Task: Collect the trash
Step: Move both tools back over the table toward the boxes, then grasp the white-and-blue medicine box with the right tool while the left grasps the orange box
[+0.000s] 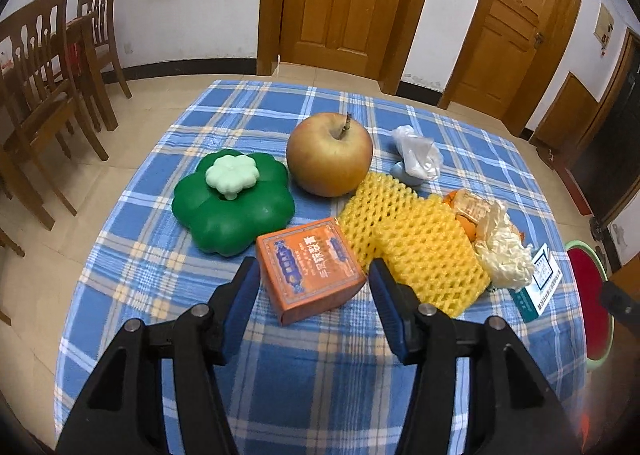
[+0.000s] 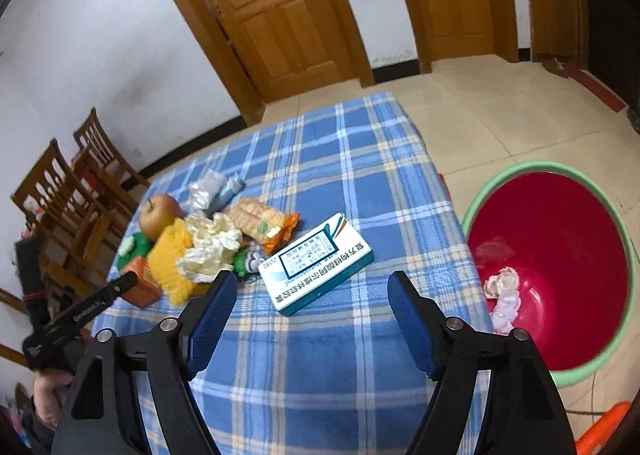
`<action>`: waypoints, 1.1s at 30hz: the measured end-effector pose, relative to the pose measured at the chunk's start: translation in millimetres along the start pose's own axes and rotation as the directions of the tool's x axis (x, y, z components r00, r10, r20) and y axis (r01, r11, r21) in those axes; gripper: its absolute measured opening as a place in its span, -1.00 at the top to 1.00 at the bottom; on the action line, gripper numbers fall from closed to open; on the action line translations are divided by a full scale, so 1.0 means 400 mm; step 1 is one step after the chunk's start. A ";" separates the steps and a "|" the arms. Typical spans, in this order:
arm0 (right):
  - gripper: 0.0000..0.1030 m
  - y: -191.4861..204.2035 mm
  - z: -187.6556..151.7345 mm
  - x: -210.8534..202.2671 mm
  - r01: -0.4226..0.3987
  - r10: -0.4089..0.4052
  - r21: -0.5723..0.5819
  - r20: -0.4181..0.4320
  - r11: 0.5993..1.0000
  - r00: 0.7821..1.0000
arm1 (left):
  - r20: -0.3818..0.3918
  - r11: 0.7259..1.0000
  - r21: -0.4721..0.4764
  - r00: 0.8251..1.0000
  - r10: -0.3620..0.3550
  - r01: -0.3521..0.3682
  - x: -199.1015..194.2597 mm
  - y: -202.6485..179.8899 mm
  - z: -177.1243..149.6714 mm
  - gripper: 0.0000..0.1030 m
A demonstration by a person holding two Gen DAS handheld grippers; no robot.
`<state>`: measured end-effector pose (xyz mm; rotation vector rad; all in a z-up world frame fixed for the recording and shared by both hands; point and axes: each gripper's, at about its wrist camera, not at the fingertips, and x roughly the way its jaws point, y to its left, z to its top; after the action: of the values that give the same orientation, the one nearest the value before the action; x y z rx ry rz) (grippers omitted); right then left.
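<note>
We see the orange box point(image 1: 310, 269) at twelve o'clock between our left claw's point(image 1: 314, 281) spread, untouching jaws, and the white box point(image 2: 316, 265) just beyond our right claw point(image 2: 312, 297), also spread.

Chinese print on orange box point(image 1: 310, 269) & white box point(image 2: 316, 267), unreadable.

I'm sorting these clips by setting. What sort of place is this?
Most likely a home dining room: a table under a blue plaid cloth, wooden dining chairs by the wall, and panelled wooden doors over a tiled floor.
</note>
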<state>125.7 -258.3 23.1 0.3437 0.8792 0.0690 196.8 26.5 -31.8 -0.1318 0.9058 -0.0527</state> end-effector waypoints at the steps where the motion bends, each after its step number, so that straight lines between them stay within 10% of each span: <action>1: -0.57 0.000 0.002 0.016 0.000 -0.001 -0.012 -0.012 1.000 1.000 | 0.001 1.000 -0.002 1.000 0.003 -0.003 0.003 -0.002 0.000 -0.10; 10: -0.62 0.013 0.001 0.148 0.010 -0.032 -0.184 -0.118 0.983 0.992 | 0.009 0.999 -0.003 0.999 0.045 -0.045 0.032 -0.007 0.006 -0.11; 13: -1.00 0.013 0.000 0.172 0.011 -0.042 -0.216 -0.136 0.976 0.990 | 0.011 0.999 -0.006 0.999 0.046 -0.046 0.033 -0.006 0.004 -0.11; 26: -0.99 0.057 -0.004 0.228 0.024 -0.082 -0.339 -0.156 0.940 0.984 | 0.018 0.999 -0.012 0.999 0.030 -0.030 0.049 -0.002 -0.004 -0.10; 33: 0.02 0.060 -0.017 0.200 0.049 -0.088 -0.333 -0.103 0.942 0.991 | 0.033 1.000 -0.014 0.999 -0.010 0.011 0.021 0.005 -0.015 -0.09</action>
<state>173.6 -217.9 -32.5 -0.0054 0.9764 0.1716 197.2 26.9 -42.1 -0.1508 0.8728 -0.0536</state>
